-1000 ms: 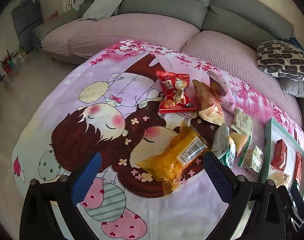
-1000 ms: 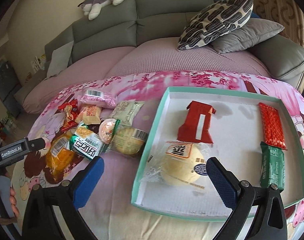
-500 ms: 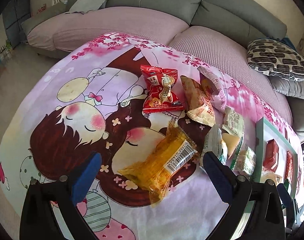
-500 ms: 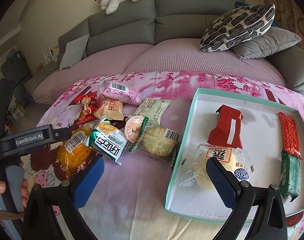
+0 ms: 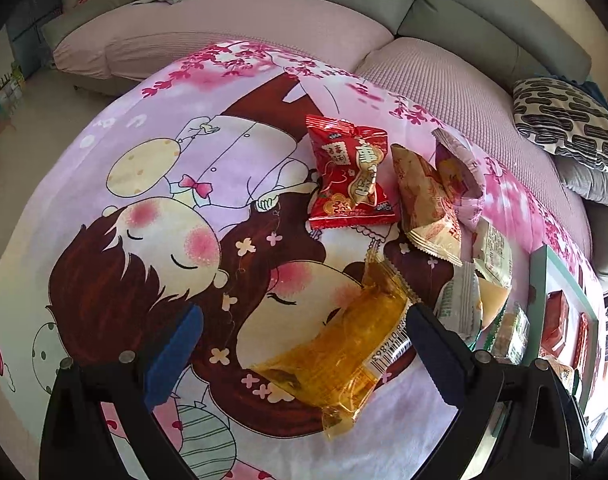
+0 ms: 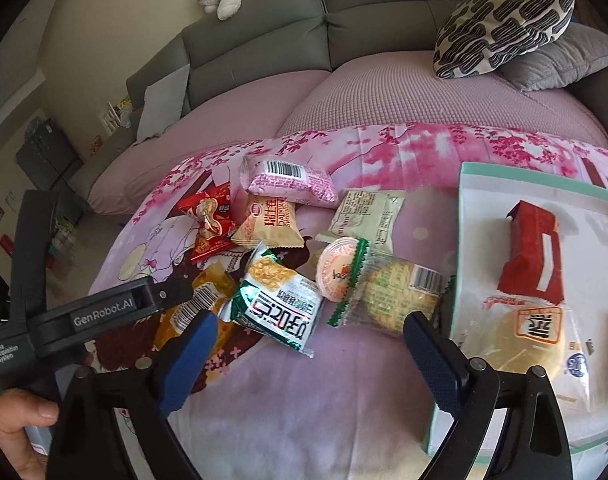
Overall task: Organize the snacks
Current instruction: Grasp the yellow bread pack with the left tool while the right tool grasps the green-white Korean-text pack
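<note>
target: yellow pack [image 5: 345, 350], clear orange-yellow wrapper w/ barcode, flat on the cloth [image 5: 152, 184] at the near-left end of the snack pile
L gripper [image 5: 300, 354]: jaws spread wide, nothing pinched; pack lies btwn the tips but off-centre, crowding the right-hand pad, pads not pressing
pack axis: long axis runs diagonal, near-left to far-right in L view, so roughly slantwise across the jaw gap; prob needs a shift right before closing
R gripper [image 6: 309, 346]: jaws apart, empty, have just been closing a little w/ nothing btwn them; aimed at bare cloth just short of the green pack [image 6: 276, 300] and the round cracker [image 6: 391, 300]
nearer hand: L, by far, for the yellow pack; R view shows L finger right over it
tray [image 6: 539, 176]: to the right of the pile, well apart from the yellow pack; already holds a red pack [image 6: 533, 252] and a bun [image 6: 531, 340]
next (guess): L closes on yellow pack, carries it right to tray
</note>
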Demonstrator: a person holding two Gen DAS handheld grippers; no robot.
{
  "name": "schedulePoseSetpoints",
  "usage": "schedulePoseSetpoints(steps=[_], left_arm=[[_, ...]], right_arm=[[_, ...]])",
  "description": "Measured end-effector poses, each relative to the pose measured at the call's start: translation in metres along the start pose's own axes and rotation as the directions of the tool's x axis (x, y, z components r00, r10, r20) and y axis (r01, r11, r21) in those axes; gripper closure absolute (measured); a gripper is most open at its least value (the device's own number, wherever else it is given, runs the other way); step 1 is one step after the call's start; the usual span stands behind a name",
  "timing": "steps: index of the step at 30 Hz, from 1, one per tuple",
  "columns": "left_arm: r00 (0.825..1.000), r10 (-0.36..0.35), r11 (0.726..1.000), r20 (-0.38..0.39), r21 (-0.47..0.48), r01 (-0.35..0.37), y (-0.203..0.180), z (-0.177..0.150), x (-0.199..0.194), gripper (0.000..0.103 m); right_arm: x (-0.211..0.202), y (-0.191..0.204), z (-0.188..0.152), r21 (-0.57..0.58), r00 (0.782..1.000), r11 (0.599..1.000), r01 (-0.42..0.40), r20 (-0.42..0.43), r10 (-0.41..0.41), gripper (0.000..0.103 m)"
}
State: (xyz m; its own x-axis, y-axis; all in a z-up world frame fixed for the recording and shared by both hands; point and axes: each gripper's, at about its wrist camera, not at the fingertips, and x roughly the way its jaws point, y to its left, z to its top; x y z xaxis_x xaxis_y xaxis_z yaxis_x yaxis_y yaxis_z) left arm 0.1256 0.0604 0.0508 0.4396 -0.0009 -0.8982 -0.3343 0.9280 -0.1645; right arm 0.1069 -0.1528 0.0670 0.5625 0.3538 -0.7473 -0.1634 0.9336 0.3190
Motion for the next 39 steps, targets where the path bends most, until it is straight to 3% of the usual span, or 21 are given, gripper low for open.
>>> schedulePoseSetpoints(steps=[6,13,19,21,23,30,39], left_arm=[[1.000,0.004,1.000,-0.011,-0.017,-0.004,0.008,0.005,0.005,0.002],[1.000,0.003,1.000,-0.002,-0.019,-0.003,0.009,0.007,0.006,0.002],[1.000,-0.014,0.998,0.006,-0.057,0.014,0.017,0.008,0.005,0.002],[1.000,-0.024,0.998,0.000,-0.051,0.024,0.016,0.008,0.005,0.002],[0.999,-0.037,0.998,-0.013,-0.042,0.036,0.013,0.007,0.006,0.002],[0.995,-0.091,0.995,-0.043,0.032,0.092,-0.007,0.005,0.007,0.002],[0.993,-0.097,0.990,-0.069,0.096,0.103,-0.021,-0.001,0.012,0.002]], right_arm=[[0.027,0.004,0.004,0.071,0.996,0.997,-0.043,-0.073,0.048,0.008],[0.040,0.009,0.015,0.116,0.994,0.993,-0.029,-0.098,0.040,0.010],[0.055,0.010,0.015,0.153,0.988,0.988,-0.034,-0.145,0.057,0.025],[0.058,0.009,0.012,0.164,0.986,0.986,-0.036,-0.157,0.062,0.035],[0.058,0.005,0.010,0.175,0.985,0.984,-0.041,-0.156,0.069,0.036],[0.048,0.009,0.004,0.124,0.987,0.992,-0.022,-0.154,0.041,0.048],[0.026,0.009,-0.008,0.022,0.988,0.999,0.026,-0.154,-0.022,0.055]])
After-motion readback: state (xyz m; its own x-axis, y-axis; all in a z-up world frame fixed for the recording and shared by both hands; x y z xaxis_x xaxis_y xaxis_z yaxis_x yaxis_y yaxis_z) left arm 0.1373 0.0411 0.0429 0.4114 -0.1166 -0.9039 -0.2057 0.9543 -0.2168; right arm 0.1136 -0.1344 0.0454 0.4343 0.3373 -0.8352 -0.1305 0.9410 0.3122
